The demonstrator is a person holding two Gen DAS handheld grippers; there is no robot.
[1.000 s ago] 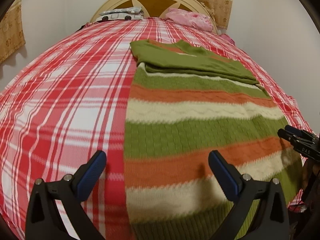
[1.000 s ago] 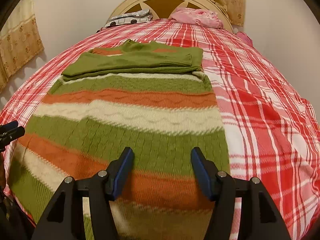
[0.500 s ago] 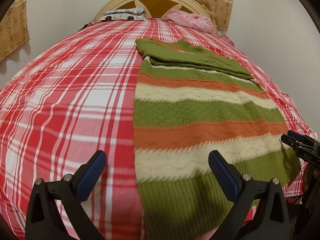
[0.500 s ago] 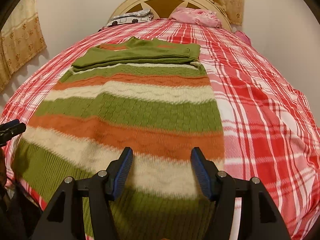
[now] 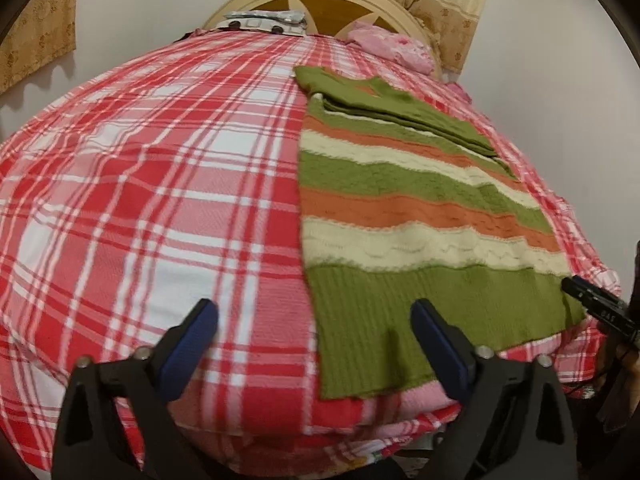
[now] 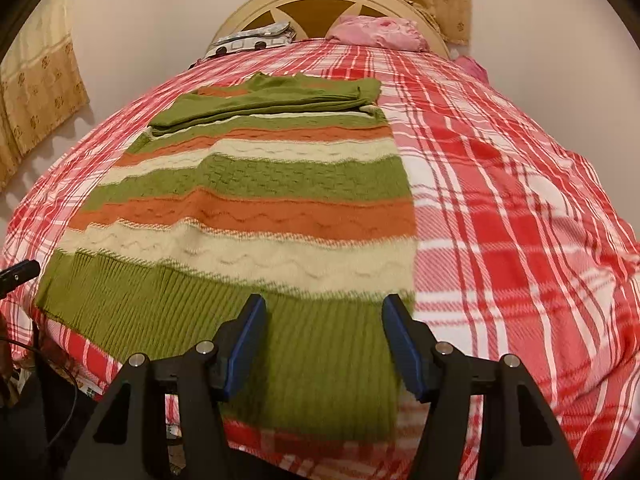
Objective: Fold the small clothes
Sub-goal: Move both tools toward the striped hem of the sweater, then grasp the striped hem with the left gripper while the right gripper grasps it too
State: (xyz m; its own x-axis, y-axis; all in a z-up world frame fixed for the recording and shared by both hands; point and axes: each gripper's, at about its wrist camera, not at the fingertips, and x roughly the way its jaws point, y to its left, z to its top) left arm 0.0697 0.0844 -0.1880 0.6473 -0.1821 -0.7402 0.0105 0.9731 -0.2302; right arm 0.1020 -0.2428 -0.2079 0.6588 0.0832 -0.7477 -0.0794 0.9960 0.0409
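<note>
A knit sweater (image 5: pixel 400 216) striped green, orange and cream lies flat on the bed, its green sleeves folded across the far chest; it also shows in the right wrist view (image 6: pixel 256 208). Its green ribbed hem lies at the bed's near edge. My left gripper (image 5: pixel 314 344) is open and empty, over the hem's left corner. My right gripper (image 6: pixel 324 340) is open and empty, over the hem's right part. The right gripper's tip shows at the right of the left wrist view (image 5: pixel 592 300), and the left gripper's tip at the left of the right wrist view (image 6: pixel 16 274).
The bed has a red and white plaid sheet (image 5: pixel 152 184). A cream headboard (image 6: pixel 320 4) stands at the far end with a pink pillow (image 6: pixel 376 34) and a patterned pillow (image 6: pixel 256 38). Curtains (image 6: pixel 36 92) hang on the walls. Cables (image 6: pixel 52 380) hang below the near edge.
Both grippers have drawn back toward the foot of the bed. They were over the sweater's middle stripes and now are over its green hem. Both stayed open.
</note>
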